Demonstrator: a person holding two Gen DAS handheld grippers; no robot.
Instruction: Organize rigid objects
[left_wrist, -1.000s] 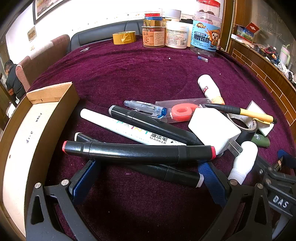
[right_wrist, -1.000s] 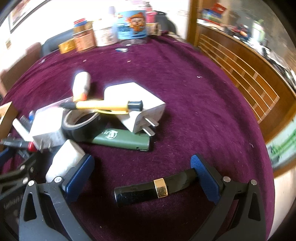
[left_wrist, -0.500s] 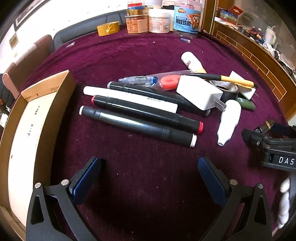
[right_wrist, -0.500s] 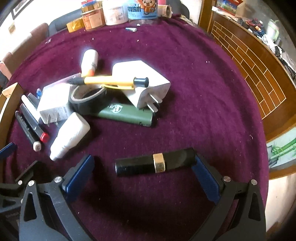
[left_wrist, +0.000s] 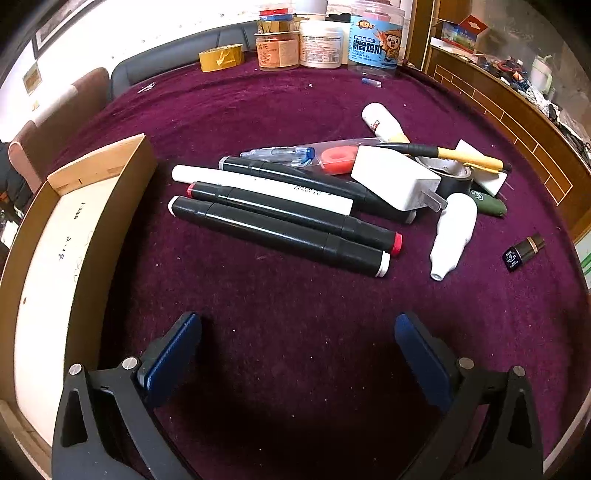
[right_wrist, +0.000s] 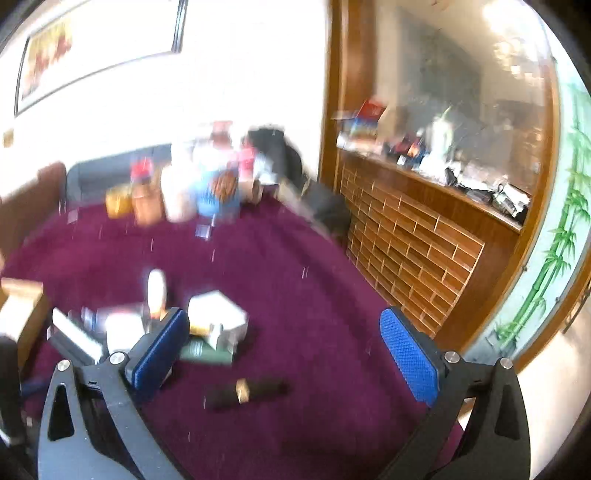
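My left gripper (left_wrist: 297, 352) hangs above bare purple cloth (left_wrist: 295, 295) with its blue pads (left_wrist: 171, 352) spread wide and nothing between them. Ahead of it lie the markers: a black one with white end caps (left_wrist: 279, 236) nearest me, a black one with red end caps (left_wrist: 295, 216) just beside it and touching along its length, then a white marker (left_wrist: 258, 188) and another black marker (left_wrist: 295, 177) behind, all angled the same way. A white charger plug (left_wrist: 397, 181) rests on the far ends of that group, with a clear blue pen (left_wrist: 279, 153) and a red ring in a clear bag (left_wrist: 338, 158) behind it. A white bottle (left_wrist: 452, 236) lies to the right of the markers, and a small black tube with a gold band (left_wrist: 524, 251) sits well apart near the table's right edge. The open cardboard box (left_wrist: 110, 206) stands at the left, just beside the markers' near ends. My right gripper (right_wrist: 284, 347) is also spread open and holds nothing; its view is blurred, but I can make out the black tube (right_wrist: 245, 393) lying on the cloth below and between the fingers, touching neither. Jars (left_wrist: 319, 42) and a roll of yellow tape (left_wrist: 221, 57) stand at the far edge of the table
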